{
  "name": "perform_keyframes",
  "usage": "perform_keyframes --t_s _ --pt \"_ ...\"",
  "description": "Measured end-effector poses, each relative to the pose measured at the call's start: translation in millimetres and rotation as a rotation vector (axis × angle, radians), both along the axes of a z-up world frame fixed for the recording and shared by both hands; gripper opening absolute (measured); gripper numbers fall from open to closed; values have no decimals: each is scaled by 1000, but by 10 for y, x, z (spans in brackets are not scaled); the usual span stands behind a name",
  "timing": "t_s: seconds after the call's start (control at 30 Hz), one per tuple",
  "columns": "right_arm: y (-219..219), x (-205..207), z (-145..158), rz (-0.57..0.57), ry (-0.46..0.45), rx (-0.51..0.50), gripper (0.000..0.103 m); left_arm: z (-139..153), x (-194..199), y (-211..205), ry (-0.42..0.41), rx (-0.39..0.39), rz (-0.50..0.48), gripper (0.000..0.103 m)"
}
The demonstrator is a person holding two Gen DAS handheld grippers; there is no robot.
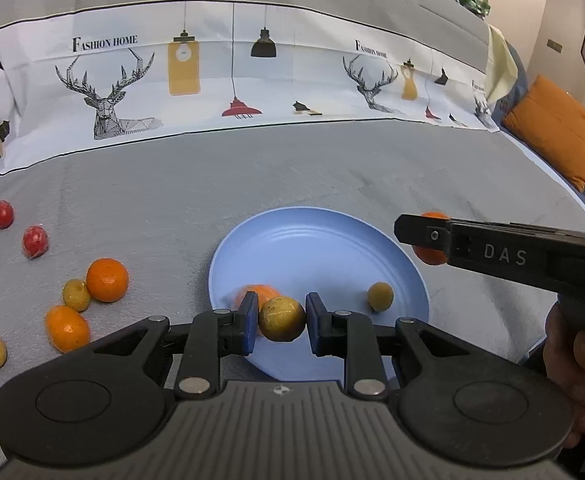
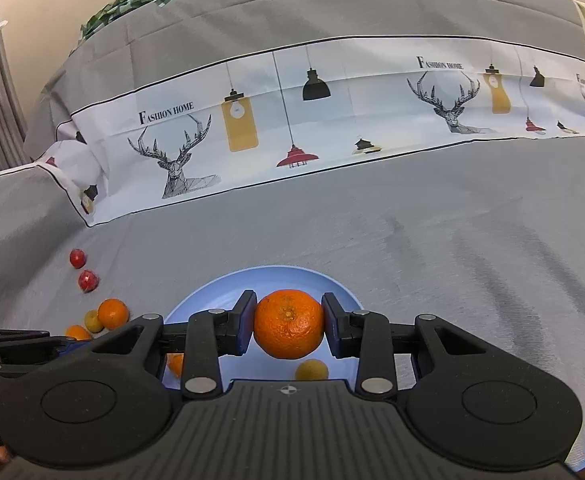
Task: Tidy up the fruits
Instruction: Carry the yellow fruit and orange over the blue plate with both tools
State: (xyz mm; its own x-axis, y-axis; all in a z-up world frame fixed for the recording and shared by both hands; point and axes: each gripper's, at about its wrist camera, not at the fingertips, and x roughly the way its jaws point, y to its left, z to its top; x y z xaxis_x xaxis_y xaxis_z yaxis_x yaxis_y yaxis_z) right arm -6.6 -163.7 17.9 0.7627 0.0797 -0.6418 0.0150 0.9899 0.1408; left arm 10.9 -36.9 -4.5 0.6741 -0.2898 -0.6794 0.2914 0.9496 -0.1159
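Right wrist: dimpled orange tangerine point(image 2: 288, 324) clamped in right gripper point(image 2: 288, 326).

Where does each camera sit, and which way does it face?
Left wrist: on the left gripper, looking forward over the plate; its fingers hold a longan; the right gripper and a hand show at right.
Right wrist: on the right gripper, facing the same way; its fingers hold an orange; the left gripper shows at left.
Shared: plate, loose fruit, the deer-print cloth.
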Motion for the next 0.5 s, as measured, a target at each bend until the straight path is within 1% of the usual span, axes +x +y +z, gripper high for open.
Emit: perform_keyframes --t_s 0.5 --pt "54 1 -42 35 22 -14 37 -45 3 -58 4 12 -31 27"
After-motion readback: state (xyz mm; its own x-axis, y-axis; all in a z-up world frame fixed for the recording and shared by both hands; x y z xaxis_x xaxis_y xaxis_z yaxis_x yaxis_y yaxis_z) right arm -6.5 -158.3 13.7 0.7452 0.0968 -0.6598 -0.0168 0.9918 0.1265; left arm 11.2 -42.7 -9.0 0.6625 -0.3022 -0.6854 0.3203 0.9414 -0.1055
